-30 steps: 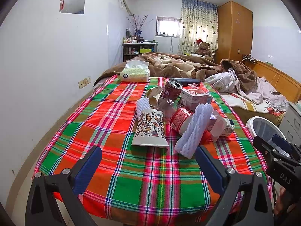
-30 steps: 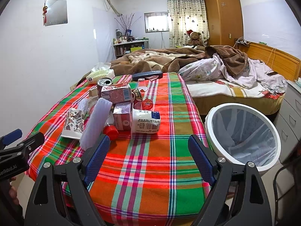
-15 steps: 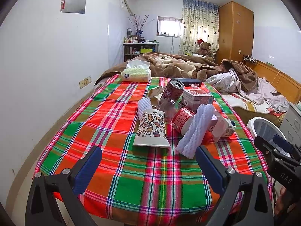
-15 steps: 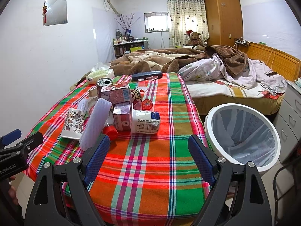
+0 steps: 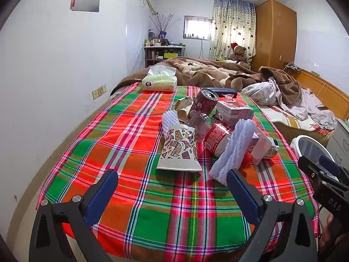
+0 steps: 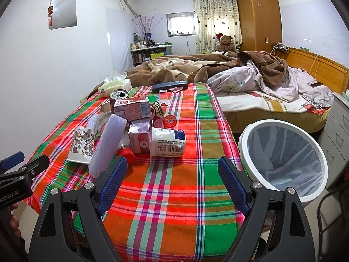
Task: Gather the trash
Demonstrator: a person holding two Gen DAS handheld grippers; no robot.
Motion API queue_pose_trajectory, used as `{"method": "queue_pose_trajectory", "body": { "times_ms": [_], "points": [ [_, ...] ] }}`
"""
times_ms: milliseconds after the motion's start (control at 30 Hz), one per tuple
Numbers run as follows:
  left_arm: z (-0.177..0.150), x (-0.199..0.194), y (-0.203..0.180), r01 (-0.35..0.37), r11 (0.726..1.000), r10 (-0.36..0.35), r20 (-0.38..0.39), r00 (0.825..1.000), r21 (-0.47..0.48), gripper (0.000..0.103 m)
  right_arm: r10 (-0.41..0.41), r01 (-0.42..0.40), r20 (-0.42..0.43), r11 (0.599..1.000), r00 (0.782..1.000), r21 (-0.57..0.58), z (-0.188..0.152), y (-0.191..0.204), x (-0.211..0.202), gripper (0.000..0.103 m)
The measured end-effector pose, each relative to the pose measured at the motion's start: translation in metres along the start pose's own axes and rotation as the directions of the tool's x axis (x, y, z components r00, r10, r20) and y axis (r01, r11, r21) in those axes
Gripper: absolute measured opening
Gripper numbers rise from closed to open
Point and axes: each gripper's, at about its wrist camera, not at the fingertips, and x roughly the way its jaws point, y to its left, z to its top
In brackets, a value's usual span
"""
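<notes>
While both tools are held over the near edge of the plaid-covered table (image 6: 165, 196), the left gripper (image 5: 172, 187) and right gripper (image 6: 172, 174) are seen wide open and empty | trash pile (image 6: 130, 131) is heaped left of the table's centre: flattened paper cup (image 5: 180, 150), can (image 5: 204, 104), cartons, foam sleeve (image 5: 235, 150) | white bin (image 6: 283, 159) is stood beside the table's right edge, lined with a bag, nothing discernible inside.

The red-and-green plaid tablecloth (image 5: 122, 144) is viewed from its near edge by both wrist cameras — left and right — facing the far window; the central trash pile is shared.
</notes>
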Motion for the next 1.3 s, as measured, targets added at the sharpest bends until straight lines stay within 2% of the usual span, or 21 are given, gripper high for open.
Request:
{"method": "queue_pose_trajectory", "body": {
  "times_ms": [100, 200, 333, 500, 600, 767, 833, 933, 1000, 1033, 1067, 1100, 1233, 1267, 1300],
  "points": [
    [0.001, 0.009, 0.005, 0.021, 1.000, -0.021, -0.011, 1.000, -0.005, 0.101, 0.000, 0.000, 0.000, 1.000, 1.000, -0.001, 0.002, -0.001, 0.006, 0.087],
    [0.002, 0.028, 0.014, 0.069, 0.997, -0.070, -0.058, 0.996, -0.031, 0.101, -0.012, 0.012, -0.006, 1.000, 1.000, -0.004, 0.007, -0.004, 0.019, 0.087],
    [0.004, 0.049, 0.022, 0.050, 0.998, -0.053, -0.101, 0.993, -0.038, 0.101, -0.006, 0.006, -0.032, 1.000, 0.999, 0.009, 0.012, -0.008, 0.036, 0.087],
    [0.014, 0.069, 0.032, 0.065, 0.995, -0.074, -0.122, 0.990, -0.071, 0.101, 0.047, -0.045, -0.075, 0.999, 0.996, 0.027, 0.022, -0.008, 0.060, 0.087],
    [0.020, 0.081, 0.036, 0.112, 0.988, -0.127, -0.143, 0.981, -0.110, 0.101, 0.057, -0.053, -0.094, 0.998, 0.994, 0.040, 0.025, -0.008, 0.071, 0.087],
    [0.029, 0.105, 0.032, 0.153, 0.980, -0.175, -0.188, 0.966, -0.127, 0.100, 0.054, -0.047, -0.134, 0.998, 0.989, 0.051, 0.026, -0.008, 0.086, 0.087],
    [0.031, 0.114, 0.030, 0.158, 0.977, -0.185, -0.205, 0.961, -0.142, 0.092, 0.036, -0.029, -0.156, 0.999, 0.987, 0.046, 0.027, -0.007, 0.092, 0.087],
    [0.031, 0.121, 0.024, 0.162, 0.979, -0.185, -0.214, 0.959, -0.122, 0.090, 0.047, -0.038, -0.184, 0.998, 0.982, 0.051, 0.026, -0.007, 0.099, 0.087],
    [0.031, 0.130, 0.022, 0.174, 0.976, -0.201, -0.241, 0.949, -0.130, 0.084, 0.040, -0.034, -0.188, 0.999, 0.981, 0.040, 0.025, -0.006, 0.100, 0.087],
    [0.030, 0.133, 0.022, 0.164, 0.978, -0.193, -0.250, 0.949, -0.131, 0.080, 0.034, -0.028, -0.195, 0.999, 0.980, 0.036, 0.025, -0.006, 0.102, 0.087],
    [0.030, 0.134, 0.020, 0.158, 0.980, -0.184, -0.248, 0.951, -0.120, 0.080, 0.024, -0.018, -0.204, 0.999, 0.979, 0.030, 0.025, -0.006, 0.103, 0.087],
    [0.029, 0.135, 0.018, 0.152, 0.983, -0.175, -0.249, 0.953, -0.106, 0.080, 0.020, -0.014, -0.205, 0.999, 0.979, 0.031, 0.024, -0.007, 0.103, 0.087],
    [0.031, 0.141, 0.015, 0.164, 0.980, -0.189, -0.268, 0.945, -0.113, 0.067, 0.011, -0.004, -0.188, 0.999, 0.982, 0.036, 0.027, -0.009, 0.101, 0.087],
    [0.032, 0.142, 0.014, 0.167, 0.980, -0.191, -0.267, 0.945, -0.108, 0.062, 0.011, -0.003, -0.186, 0.999, 0.983, 0.040, 0.027, -0.010, 0.100, 0.085],
    [0.032, 0.143, 0.013, 0.174, 0.979, -0.197, -0.267, 0.943, -0.107, 0.062, 0.020, -0.012, -0.182, 0.999, 0.983, 0.046, 0.028, -0.011, 0.100, 0.082]
  ]
}}
